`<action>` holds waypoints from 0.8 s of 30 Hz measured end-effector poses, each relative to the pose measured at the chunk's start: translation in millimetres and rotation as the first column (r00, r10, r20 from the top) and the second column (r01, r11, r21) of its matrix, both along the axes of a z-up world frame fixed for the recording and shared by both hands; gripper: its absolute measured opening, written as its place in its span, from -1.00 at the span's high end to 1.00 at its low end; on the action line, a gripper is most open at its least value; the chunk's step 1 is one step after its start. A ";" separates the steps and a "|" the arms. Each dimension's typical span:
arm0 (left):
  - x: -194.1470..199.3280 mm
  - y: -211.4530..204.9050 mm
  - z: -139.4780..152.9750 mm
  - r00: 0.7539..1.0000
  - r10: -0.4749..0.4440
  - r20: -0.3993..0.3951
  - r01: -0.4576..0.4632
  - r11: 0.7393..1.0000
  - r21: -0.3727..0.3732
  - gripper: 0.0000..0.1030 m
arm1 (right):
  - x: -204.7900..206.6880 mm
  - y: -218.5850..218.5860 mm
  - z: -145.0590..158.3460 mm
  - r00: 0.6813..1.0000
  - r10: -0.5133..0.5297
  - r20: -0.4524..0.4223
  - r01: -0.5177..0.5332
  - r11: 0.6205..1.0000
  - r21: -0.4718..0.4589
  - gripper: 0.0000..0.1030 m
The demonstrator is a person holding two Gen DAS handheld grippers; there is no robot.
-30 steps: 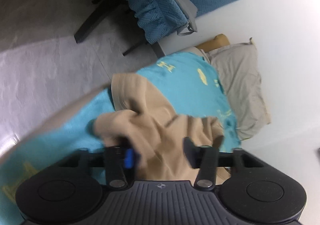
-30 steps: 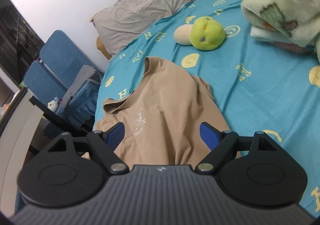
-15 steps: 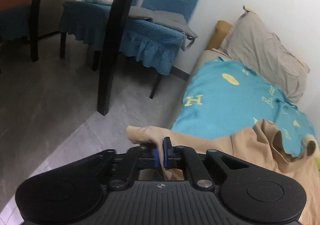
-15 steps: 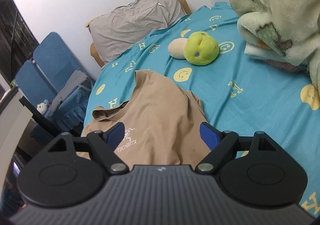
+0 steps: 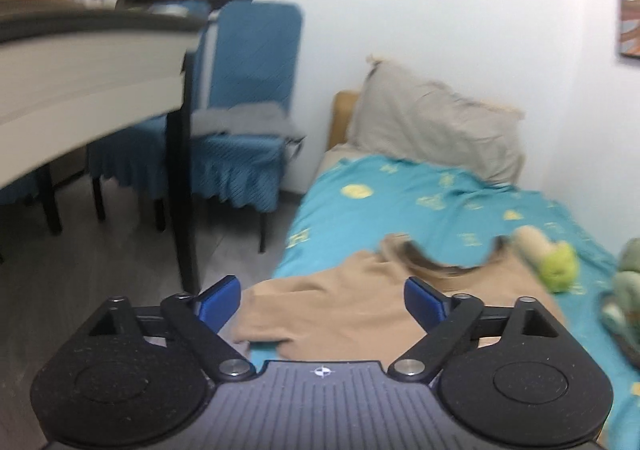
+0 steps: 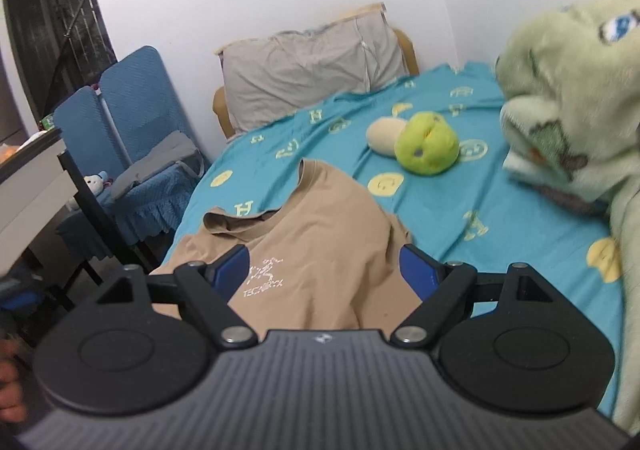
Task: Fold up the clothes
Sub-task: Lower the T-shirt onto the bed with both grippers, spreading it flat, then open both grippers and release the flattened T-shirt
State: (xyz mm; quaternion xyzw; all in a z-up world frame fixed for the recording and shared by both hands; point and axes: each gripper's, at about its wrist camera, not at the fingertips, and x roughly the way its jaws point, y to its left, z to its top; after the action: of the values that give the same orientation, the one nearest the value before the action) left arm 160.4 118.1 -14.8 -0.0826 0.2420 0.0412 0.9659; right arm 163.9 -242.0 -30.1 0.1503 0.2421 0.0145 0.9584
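Note:
A tan T-shirt [image 6: 320, 234] with a white chest logo lies spread on the turquoise bedsheet [image 6: 460, 210], collar toward the pillow. In the left wrist view the same tan T-shirt [image 5: 352, 298] reaches the bed's left edge, one sleeve near the drop. My left gripper [image 5: 322, 300] hovers open above the shirt's near left part, holding nothing. My right gripper [image 6: 324, 270] is open too, above the shirt's chest, with nothing between its blue pads.
A grey pillow [image 6: 312, 62] leans at the headboard. A green and beige plush [image 6: 424, 142] lies past the shirt, a large pale green plush [image 6: 572, 90] at right. Blue chairs [image 5: 248, 122] and a table [image 5: 80, 62] stand left of the bed.
My left gripper was shut on the shirt's sleeve half a second ago; it has let go, opened wide and swung up. The shirt now lies flatter. My right gripper stayed open, tilting up slightly.

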 end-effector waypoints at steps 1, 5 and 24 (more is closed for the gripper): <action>-13.5 -8.0 6.6 1.000 -0.013 0.015 0.013 1.000 -0.010 -0.98 | -4.7 1.2 0.9 1.000 0.000 0.014 0.000 1.000 -0.018 -0.62; -61.0 -39.5 15.4 0.994 -0.079 0.071 0.080 0.997 -0.010 -1.00 | -16.1 4.3 6.2 0.999 0.020 0.043 -0.018 0.999 -0.044 -0.63; -59.1 -65.5 -73.4 0.987 -0.155 -0.030 0.154 0.987 -0.045 -1.00 | 62.9 -59.4 -17.1 0.994 -0.074 -0.075 0.094 0.942 0.321 -0.42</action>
State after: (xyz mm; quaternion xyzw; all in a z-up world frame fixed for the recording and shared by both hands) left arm 101.3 52.7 -88.2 -0.0834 0.2645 -0.0377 0.9600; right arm 226.8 -301.4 -47.3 0.3163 0.2596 0.0086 0.9124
